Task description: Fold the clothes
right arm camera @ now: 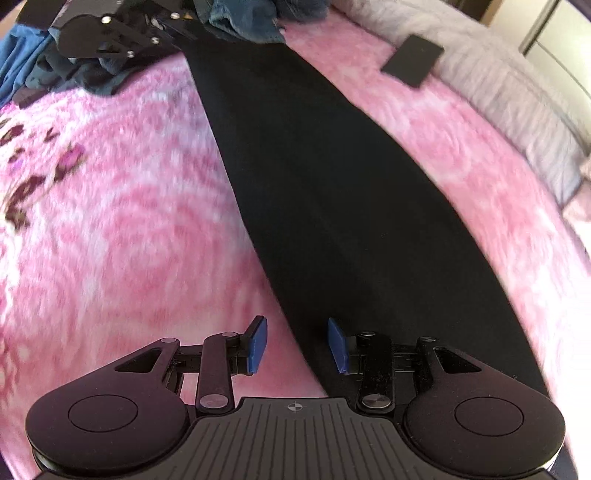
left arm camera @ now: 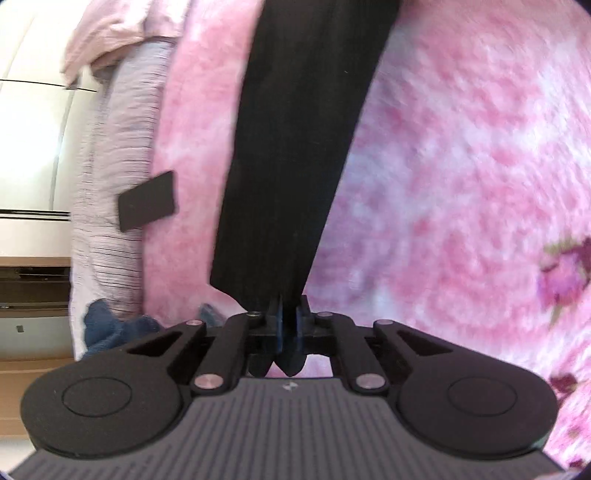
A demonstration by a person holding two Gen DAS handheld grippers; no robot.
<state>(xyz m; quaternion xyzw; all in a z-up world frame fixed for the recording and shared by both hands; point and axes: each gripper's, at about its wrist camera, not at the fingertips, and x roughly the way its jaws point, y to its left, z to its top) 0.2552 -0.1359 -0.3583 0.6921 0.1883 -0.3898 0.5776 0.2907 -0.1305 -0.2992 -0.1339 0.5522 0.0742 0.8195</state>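
Note:
A long black garment (right arm camera: 332, 192) lies stretched across the pink fluffy blanket (right arm camera: 110, 240). In the left wrist view my left gripper (left arm camera: 288, 325) is shut on one end of the black garment (left arm camera: 295, 147), which runs straight away from its blue pads. The right wrist view shows my right gripper (right arm camera: 297, 345) open just above the other end, its blue pads (right arm camera: 258, 343) astride the garment's left edge and not touching it. The left gripper (right arm camera: 122, 33) appears at the far end, at the top left of that view.
A black rectangular card (right arm camera: 413, 61) lies near the blanket's edge beside a grey ribbed cover (right arm camera: 517, 92). A heap of blue clothes (right arm camera: 251, 18) sits by the left gripper. Pale cabinets (left arm camera: 29, 147) stand beyond the bed.

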